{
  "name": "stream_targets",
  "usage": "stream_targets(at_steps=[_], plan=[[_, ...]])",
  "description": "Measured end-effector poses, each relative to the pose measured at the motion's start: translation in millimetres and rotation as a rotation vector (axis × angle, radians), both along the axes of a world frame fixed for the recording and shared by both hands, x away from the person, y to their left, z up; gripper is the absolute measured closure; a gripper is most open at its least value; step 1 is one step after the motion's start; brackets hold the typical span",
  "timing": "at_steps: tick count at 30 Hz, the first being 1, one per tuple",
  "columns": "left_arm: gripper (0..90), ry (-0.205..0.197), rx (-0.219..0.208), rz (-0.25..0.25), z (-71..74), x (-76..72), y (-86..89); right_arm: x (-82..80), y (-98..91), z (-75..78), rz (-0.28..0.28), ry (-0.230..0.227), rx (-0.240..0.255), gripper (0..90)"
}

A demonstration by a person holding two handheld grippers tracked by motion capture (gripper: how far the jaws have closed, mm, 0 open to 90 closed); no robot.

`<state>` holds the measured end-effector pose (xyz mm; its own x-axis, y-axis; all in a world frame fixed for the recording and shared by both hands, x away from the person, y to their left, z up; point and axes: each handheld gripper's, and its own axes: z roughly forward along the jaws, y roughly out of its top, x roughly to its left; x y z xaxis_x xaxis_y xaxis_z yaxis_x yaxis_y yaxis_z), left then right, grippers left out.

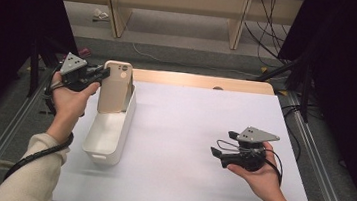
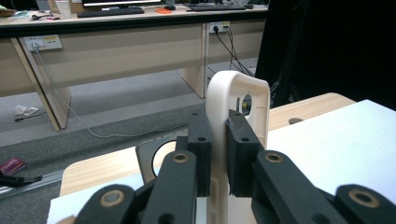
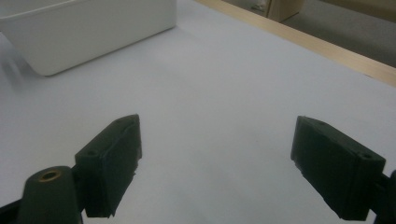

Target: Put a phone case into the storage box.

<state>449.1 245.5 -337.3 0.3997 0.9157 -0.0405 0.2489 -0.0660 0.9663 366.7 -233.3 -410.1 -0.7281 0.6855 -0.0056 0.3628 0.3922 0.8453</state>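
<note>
A beige phone case stands upright over the far end of a white rectangular bin at the table's left. My left gripper is shut on the case's left edge; in the left gripper view its black pads press on both sides of the cream case. My right gripper is held low over the white table sheet at the right, pointing left. In the right gripper view my right gripper has its jaws wide apart with nothing between them.
The white sheet covers the wooden table. The bin's corner lies ahead of the right gripper. Metal rails run along both table sides. Desks and cables stand beyond the far edge.
</note>
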Motion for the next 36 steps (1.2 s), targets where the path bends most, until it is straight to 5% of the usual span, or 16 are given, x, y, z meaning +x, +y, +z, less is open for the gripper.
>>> stream_targets(at_steps=[36], plan=[[81.6,0.007,0.029,0.020,-9.2,17.1,-1.3,0.5,-0.3,0.0,-0.001,-0.001,0.004,17.1]])
